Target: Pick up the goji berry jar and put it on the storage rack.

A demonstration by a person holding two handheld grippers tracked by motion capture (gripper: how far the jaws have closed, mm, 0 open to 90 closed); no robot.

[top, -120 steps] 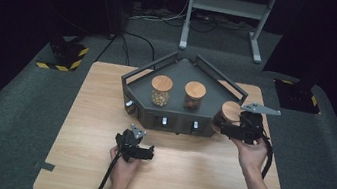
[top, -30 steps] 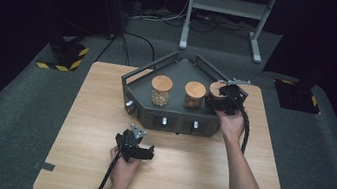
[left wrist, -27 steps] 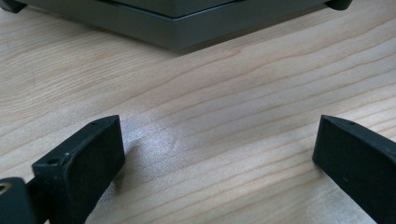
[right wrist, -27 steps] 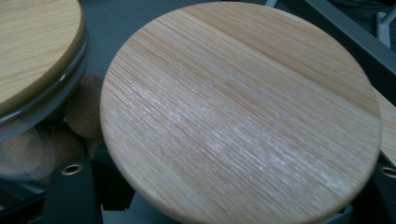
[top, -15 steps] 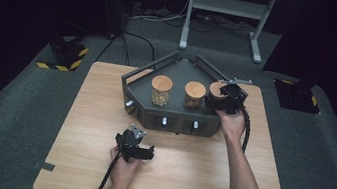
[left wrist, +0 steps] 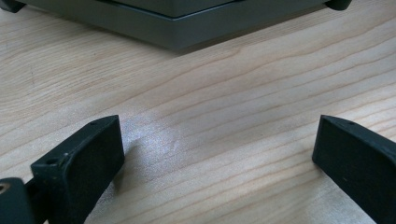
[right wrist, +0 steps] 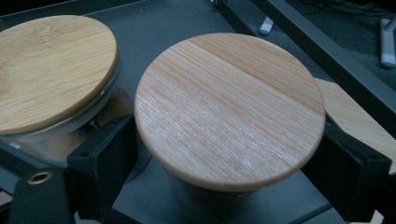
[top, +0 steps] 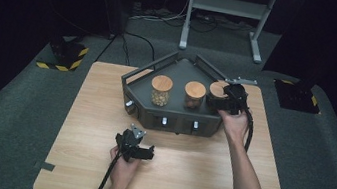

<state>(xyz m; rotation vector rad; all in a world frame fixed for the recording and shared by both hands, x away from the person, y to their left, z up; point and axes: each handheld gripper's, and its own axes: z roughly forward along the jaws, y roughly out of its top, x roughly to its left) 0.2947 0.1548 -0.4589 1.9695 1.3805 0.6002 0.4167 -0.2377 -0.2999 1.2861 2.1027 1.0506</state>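
My right gripper (top: pixel 223 100), right of centre in the high view, has just been opening its jaws; the wooden-lidded jar (right wrist: pixel 229 109) stands between them on the grey tray (top: pixel 180 71), pads apparently off the glass. My left gripper (top: pixel 136 146), lower centre, rests with jaws spread wide and empty over the wooden table (left wrist: pixel 224 107).

From the high view the right hand-held gripper (top: pixel 221 101) covers most of the third jar (top: pixel 218 89), whose contents I can't make out, and the tray's (left wrist: pixel 187 23) upper part is cut off in the left gripper view
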